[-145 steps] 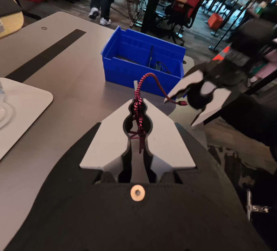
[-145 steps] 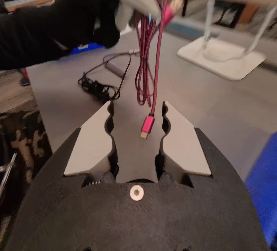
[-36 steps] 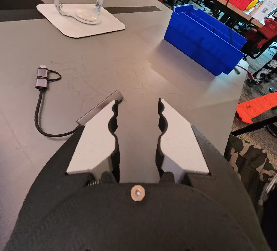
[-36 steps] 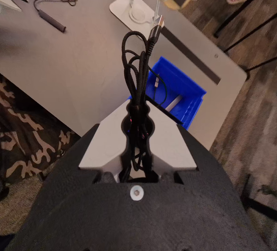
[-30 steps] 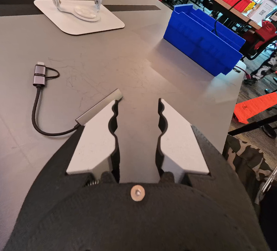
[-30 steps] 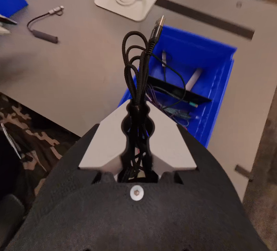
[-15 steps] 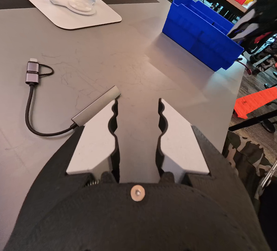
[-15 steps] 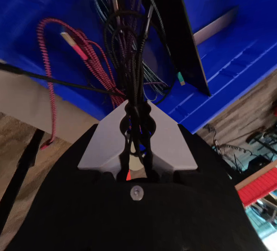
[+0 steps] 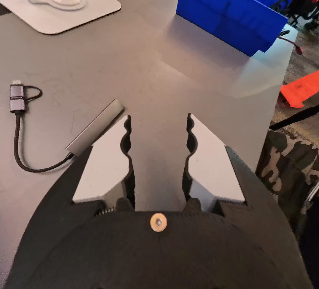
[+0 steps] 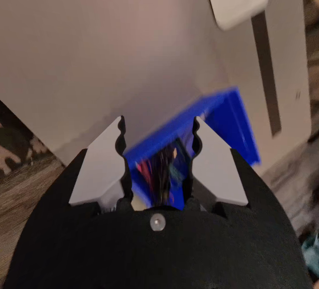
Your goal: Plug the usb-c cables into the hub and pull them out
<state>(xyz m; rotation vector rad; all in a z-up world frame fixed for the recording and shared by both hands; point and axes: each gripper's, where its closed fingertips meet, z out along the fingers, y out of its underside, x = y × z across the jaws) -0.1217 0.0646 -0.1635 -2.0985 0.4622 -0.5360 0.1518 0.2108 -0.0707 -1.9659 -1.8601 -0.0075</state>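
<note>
A white stand base sits far left on the grey table; a blue bin far right.

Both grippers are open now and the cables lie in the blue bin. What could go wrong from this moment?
1. A red cable end hangs over the blue bin wall, past the table edge; it may slip out or snag.
2. The cables in the bin look tangled, so lifting one could drag others.
3. The left gripper is open close beside the hub; a careless move might push it.
</note>
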